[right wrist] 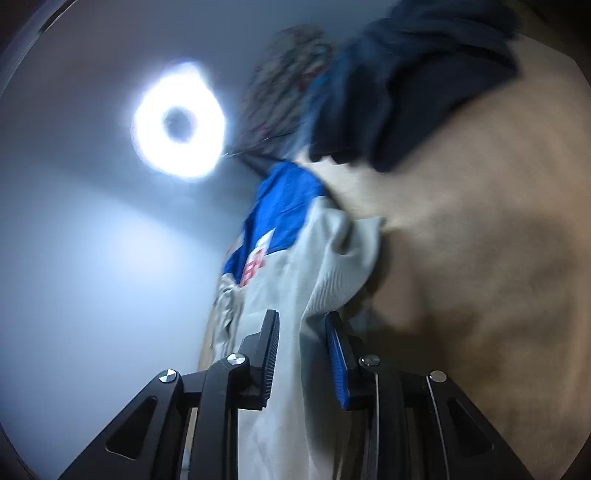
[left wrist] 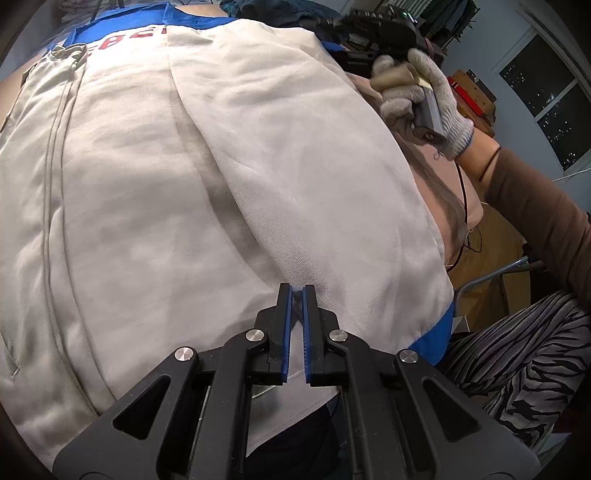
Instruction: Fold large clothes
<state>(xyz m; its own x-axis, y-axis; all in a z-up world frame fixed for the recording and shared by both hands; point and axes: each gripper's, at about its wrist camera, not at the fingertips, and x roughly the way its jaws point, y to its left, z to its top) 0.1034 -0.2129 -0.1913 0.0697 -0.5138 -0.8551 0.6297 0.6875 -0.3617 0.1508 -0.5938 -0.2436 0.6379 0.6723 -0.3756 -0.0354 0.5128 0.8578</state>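
Cream jacket (left wrist: 155, 177) w/ blue trim, red lettering, spread flat, sleeve folded over.

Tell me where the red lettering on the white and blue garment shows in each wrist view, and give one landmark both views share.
Left wrist view: the red lettering is at the top left, on the white cloth just below the blue panel.
Right wrist view: the red lettering is near the centre, blurred, just above the gripper's fingers.
Shared landmark: the blue panel bordering the lettering.
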